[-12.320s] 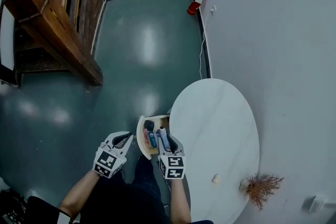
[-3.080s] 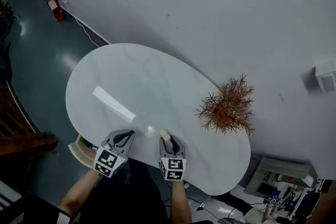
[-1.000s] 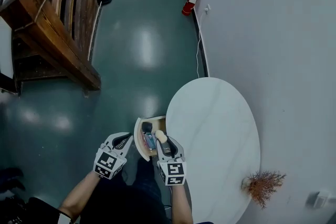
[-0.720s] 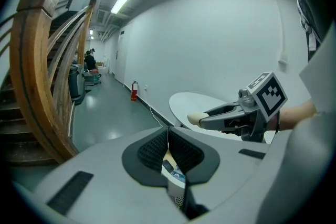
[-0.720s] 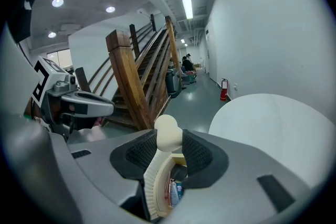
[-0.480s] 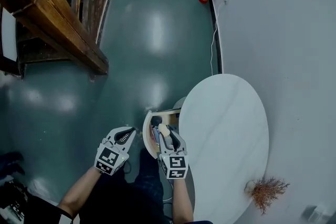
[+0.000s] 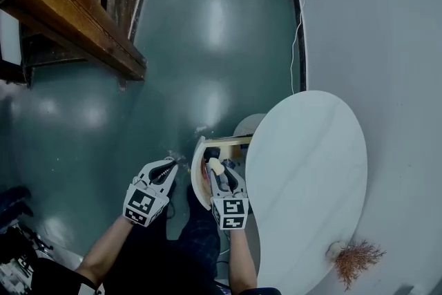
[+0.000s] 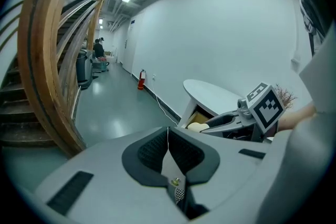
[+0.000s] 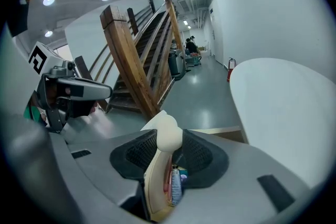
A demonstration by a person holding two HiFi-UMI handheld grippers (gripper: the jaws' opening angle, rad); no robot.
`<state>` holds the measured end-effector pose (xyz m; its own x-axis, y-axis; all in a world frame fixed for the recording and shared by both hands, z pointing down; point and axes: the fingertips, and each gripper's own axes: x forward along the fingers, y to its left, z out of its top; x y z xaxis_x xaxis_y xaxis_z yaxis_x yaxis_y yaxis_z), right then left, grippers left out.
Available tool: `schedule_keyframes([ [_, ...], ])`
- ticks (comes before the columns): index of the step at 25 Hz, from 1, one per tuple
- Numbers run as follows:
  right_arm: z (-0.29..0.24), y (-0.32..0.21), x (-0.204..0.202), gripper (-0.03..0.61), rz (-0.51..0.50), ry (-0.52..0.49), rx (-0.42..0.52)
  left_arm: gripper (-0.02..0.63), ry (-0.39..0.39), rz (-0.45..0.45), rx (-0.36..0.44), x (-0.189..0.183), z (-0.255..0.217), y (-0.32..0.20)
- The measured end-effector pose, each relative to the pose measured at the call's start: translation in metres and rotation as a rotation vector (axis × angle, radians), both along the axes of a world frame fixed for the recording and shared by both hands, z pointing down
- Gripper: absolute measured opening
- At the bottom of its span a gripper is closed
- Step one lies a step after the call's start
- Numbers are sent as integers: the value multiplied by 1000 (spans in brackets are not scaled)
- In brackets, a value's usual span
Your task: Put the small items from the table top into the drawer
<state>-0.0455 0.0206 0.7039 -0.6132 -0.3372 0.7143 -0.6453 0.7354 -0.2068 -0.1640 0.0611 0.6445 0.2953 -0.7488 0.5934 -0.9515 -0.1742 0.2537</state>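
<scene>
One small cream lump [image 9: 167, 134] is pinched between the right gripper's [image 7: 219, 173] jaws, just above the open drawer [image 7: 197, 179]. It is rounded, with no clear long axis. The left gripper [image 8: 168, 145], jaws together and empty, hangs left of the drawer. Straight down looks free, though the drawer's curved front is close and the table [image 7: 311, 169] edge runs along the drawer's right.

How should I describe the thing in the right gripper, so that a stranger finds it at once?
Find the white oval table; an open drawer sticks out from its side. Just over the drawer, the right gripper is shut on a small cream lump. It alone is pale, rounded and plain; the items in the drawer below are dark or coloured.
</scene>
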Motion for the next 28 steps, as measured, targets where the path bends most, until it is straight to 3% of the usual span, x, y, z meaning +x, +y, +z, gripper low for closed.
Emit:
schedule_keyframes([
  [15,90,0,-5,167,-4,43,-56,20,1,-35,-45,-15,75,7],
  [28,118,4,-7,169,-20,38,-85,20,4,-43,-20,-14,93,4],
])
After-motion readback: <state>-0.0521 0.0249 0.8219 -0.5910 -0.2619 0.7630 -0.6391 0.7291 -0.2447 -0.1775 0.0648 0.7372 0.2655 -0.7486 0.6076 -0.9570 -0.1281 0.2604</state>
